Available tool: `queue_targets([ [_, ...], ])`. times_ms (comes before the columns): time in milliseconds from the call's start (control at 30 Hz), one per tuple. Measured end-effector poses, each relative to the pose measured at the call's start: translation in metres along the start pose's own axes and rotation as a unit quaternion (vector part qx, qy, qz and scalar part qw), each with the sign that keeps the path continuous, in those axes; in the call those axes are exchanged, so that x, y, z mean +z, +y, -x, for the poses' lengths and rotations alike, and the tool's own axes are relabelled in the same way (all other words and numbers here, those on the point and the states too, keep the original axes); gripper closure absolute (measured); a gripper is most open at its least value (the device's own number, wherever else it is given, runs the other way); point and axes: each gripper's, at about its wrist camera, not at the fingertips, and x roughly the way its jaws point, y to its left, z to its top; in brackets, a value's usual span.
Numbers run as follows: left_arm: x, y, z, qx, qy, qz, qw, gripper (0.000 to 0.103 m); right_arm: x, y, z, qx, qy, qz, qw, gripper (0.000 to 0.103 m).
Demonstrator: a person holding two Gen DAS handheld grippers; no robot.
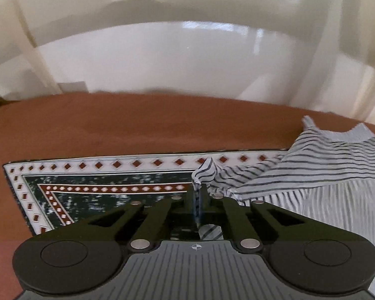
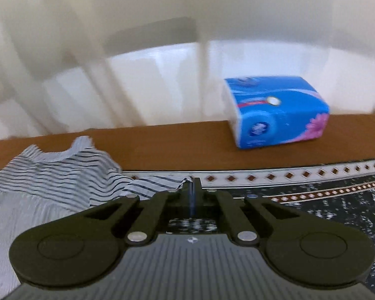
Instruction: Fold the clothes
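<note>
Striped shirt (image 1: pixel 312 175) lies spread on the patterned mat (image 1: pixel 87 187) on the table (image 1: pixel 137 125), not yet folded; left tongs (image 1: pixel 198 192) and right tongs (image 2: pixel 192 187) each pinch 1 sleeve end, so folding has barely begun.

I see a brown table (image 1: pixel 137 125) bearing a patterned mat (image 1: pixel 100 187), against glossy cream walls (image 1: pixel 162 62) with reflected window light.
</note>
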Motion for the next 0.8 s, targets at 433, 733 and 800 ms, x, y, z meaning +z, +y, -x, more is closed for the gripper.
queue_targets([
  [433, -0.002, 0.020, 0.016, -0.002, 0.001, 0.017, 0.9998, 0.042, -0.011, -0.044, -0.002, -0.077, 0.010, -0.073, 0.994, 0.099],
  [733, -0.051, 0.059, 0.098, -0.056, -0.005, 0.078, 0.9954, 0.028, -0.048, -0.027, 0.089, 0.017, -0.009, -0.066, 0.998, 0.062],
  [800, -0.074, 0.059, 0.107, -0.077, 0.013, 0.081, 0.9936, 0.026, -0.066, -0.018, 0.104, 0.036, 0.002, -0.062, 0.997, 0.059],
])
